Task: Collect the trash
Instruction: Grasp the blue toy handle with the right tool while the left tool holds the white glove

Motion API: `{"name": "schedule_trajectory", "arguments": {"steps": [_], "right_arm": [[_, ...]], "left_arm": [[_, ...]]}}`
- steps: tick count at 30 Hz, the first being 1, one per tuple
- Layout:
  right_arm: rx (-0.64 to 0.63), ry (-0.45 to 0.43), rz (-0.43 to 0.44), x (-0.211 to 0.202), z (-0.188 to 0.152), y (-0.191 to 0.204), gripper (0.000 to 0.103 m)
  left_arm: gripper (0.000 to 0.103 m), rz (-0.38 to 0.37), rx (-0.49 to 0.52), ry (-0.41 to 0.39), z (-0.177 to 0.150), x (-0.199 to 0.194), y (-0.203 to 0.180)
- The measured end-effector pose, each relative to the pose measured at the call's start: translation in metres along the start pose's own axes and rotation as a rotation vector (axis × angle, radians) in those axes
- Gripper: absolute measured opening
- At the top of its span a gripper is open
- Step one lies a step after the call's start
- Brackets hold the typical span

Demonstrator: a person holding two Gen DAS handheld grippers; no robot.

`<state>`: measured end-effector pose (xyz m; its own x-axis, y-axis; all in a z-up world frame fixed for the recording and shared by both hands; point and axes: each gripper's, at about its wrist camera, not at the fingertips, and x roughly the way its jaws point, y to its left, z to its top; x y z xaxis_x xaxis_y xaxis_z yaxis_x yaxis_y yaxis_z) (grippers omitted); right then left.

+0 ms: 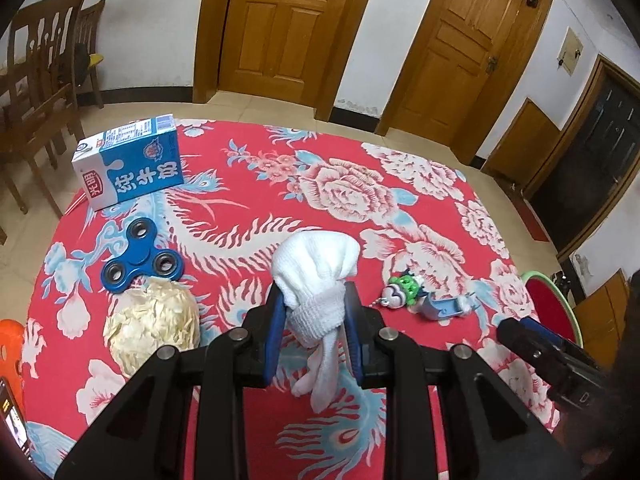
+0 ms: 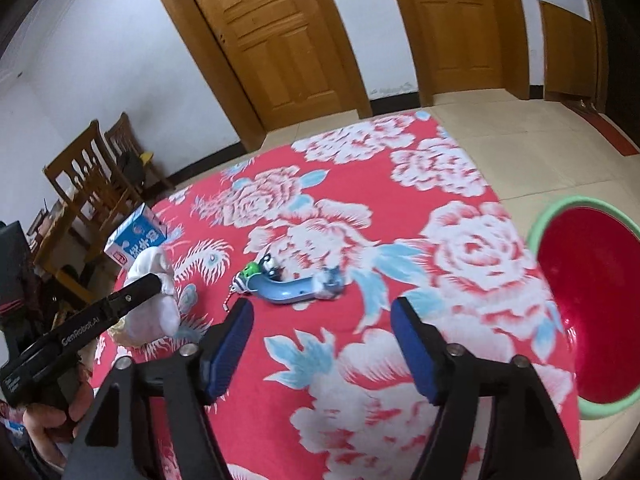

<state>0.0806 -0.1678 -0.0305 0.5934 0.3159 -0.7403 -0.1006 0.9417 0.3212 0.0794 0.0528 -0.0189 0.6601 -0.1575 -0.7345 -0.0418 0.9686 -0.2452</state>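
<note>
My left gripper [image 1: 316, 308] is shut on a white knotted cloth bundle [image 1: 316, 264], held just above the red floral tablecloth [image 1: 248, 140]. The cloth's loose ends hang down between the blue pads. On the left lie a crumpled yellowish paper ball [image 1: 154, 328], a blue fidget spinner [image 1: 140, 256] and a blue-and-white milk carton [image 1: 128, 160]. My right gripper [image 2: 322, 312] is open over bare tablecloth [image 2: 460, 248], with nothing between its fingers. A small blue-and-green toy keychain [image 2: 288, 284] lies just beyond it. The left gripper [image 2: 154, 280] with the white bundle [image 2: 152, 316] shows at the left of the right wrist view.
A red basin with a green rim [image 2: 538, 224] stands off the table's right edge, lower than the tabletop. Wooden chairs [image 1: 44, 92] stand at the far left, and wooden doors [image 1: 288, 28] line the back wall. An orange object [image 1: 10, 344] and a phone [image 1: 12, 416] sit at the near left edge.
</note>
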Motion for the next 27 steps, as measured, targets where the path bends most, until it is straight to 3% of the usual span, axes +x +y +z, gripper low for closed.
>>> {"name": "schedule_trajectory", "arguments": {"steps": [14, 21, 24, 27], "right_arm": [[-0.092, 0.062, -0.051, 0.052, 0.005, 0.028, 0.090], [-0.096, 0.063, -0.073, 0.064, 0.008, 0.029, 0.090], [-0.097, 0.054, -0.086, 0.066, 0.009, 0.028, 0.080], [-0.105, 0.047, -0.090, 0.065, 0.009, 0.028, 0.077]], "left_arm": [[0.027, -0.014, -0.018, 0.023, -0.008, 0.008, 0.008], [0.027, -0.019, -0.012, 0.032, -0.010, 0.010, 0.007], [0.027, -0.019, -0.011, 0.035, -0.011, 0.011, 0.006], [0.027, -0.018, -0.009, 0.035, -0.012, 0.012, 0.006]]}}
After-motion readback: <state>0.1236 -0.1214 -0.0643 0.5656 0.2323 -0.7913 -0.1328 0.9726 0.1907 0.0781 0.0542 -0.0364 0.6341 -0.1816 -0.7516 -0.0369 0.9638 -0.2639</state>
